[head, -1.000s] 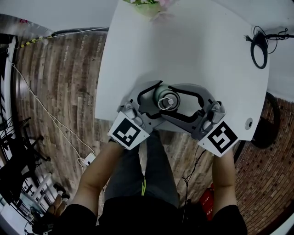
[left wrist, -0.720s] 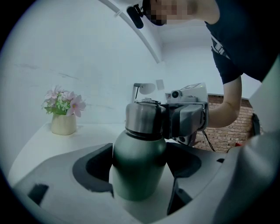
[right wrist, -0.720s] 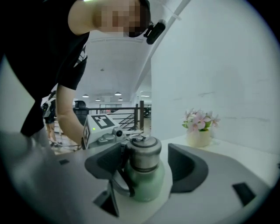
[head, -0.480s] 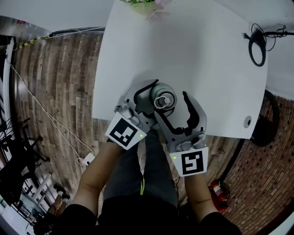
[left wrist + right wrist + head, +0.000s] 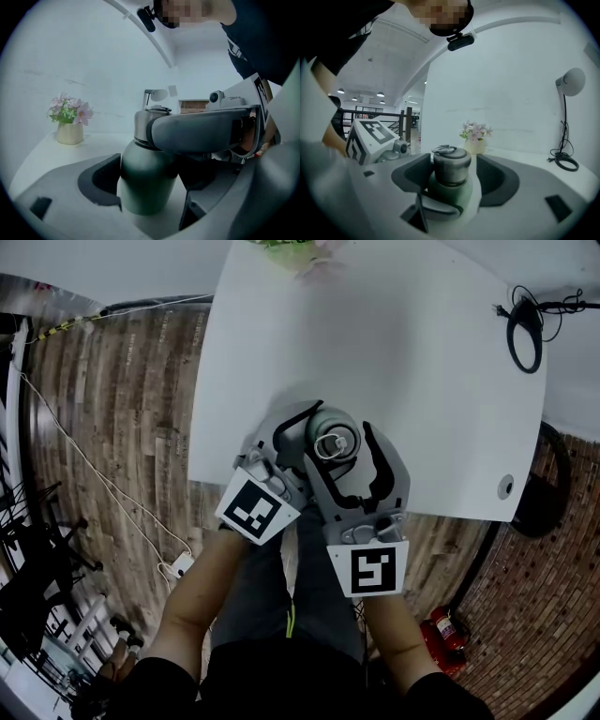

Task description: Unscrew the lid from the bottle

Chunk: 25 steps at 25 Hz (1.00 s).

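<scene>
- Bottle (image 5: 322,421): dark green, upright on the white table (image 5: 394,352), near its front edge.
- Lid (image 5: 451,165): steel, ring on top, seated on the neck.
- Left gripper (image 5: 150,183): clamped on the bottle's body.
- Right gripper (image 5: 452,176): jaws spread wide either side of the lid, not pressing it.
- Flower vase (image 5: 69,132): far edge.

Dark green bottle (image 5: 147,183) stands upright near the table's (image 5: 394,352) front edge, steel lid (image 5: 451,166) on top.
</scene>
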Each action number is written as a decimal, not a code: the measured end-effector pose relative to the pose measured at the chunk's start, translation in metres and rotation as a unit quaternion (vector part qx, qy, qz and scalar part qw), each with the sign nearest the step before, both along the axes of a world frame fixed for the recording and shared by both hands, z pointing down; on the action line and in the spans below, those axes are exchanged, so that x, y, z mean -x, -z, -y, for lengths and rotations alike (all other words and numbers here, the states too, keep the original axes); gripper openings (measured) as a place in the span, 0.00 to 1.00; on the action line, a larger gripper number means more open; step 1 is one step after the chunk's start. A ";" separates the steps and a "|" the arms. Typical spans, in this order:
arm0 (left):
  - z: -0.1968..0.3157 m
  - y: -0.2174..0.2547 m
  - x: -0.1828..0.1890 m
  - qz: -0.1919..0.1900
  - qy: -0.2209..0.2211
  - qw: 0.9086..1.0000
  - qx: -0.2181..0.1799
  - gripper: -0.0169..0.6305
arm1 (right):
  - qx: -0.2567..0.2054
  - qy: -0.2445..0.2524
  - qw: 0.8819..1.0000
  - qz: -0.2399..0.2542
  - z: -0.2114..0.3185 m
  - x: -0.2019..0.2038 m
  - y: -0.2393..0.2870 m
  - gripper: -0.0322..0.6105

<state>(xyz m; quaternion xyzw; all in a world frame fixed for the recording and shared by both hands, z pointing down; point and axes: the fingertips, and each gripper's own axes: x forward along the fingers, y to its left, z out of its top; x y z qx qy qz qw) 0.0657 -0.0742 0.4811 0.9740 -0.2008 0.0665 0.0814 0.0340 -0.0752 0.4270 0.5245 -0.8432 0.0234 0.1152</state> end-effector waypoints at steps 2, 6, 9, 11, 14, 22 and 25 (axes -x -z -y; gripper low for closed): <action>0.000 0.000 0.000 0.000 -0.001 1.000 0.000 0.60 | 0.002 0.009 1.000 -0.007 0.002 0.002 -0.001 0.51; 0.000 0.000 -0.001 0.000 -0.003 1.000 0.000 0.60 | 0.010 0.038 0.999 -0.011 0.001 0.003 -0.004 0.46; 0.001 -0.001 -0.001 0.001 -0.004 1.000 -0.002 0.60 | 0.016 0.099 0.995 -0.026 -0.002 0.005 -0.007 0.46; 0.001 -0.002 -0.002 0.002 -0.004 1.000 -0.002 0.60 | 0.015 0.162 0.986 -0.039 -0.003 0.007 -0.007 0.46; 0.000 -0.002 -0.002 0.002 -0.006 1.000 -0.003 0.60 | 0.016 0.283 0.957 -0.059 -0.008 0.011 -0.007 0.46; 0.000 0.000 -0.001 0.002 -0.006 1.000 -0.001 0.60 | 0.075 0.433 0.896 -0.064 -0.010 0.016 -0.005 0.46; 0.000 0.000 -0.001 0.003 -0.007 1.000 -0.003 0.60 | 0.065 0.408 0.909 -0.055 -0.008 0.015 -0.005 0.46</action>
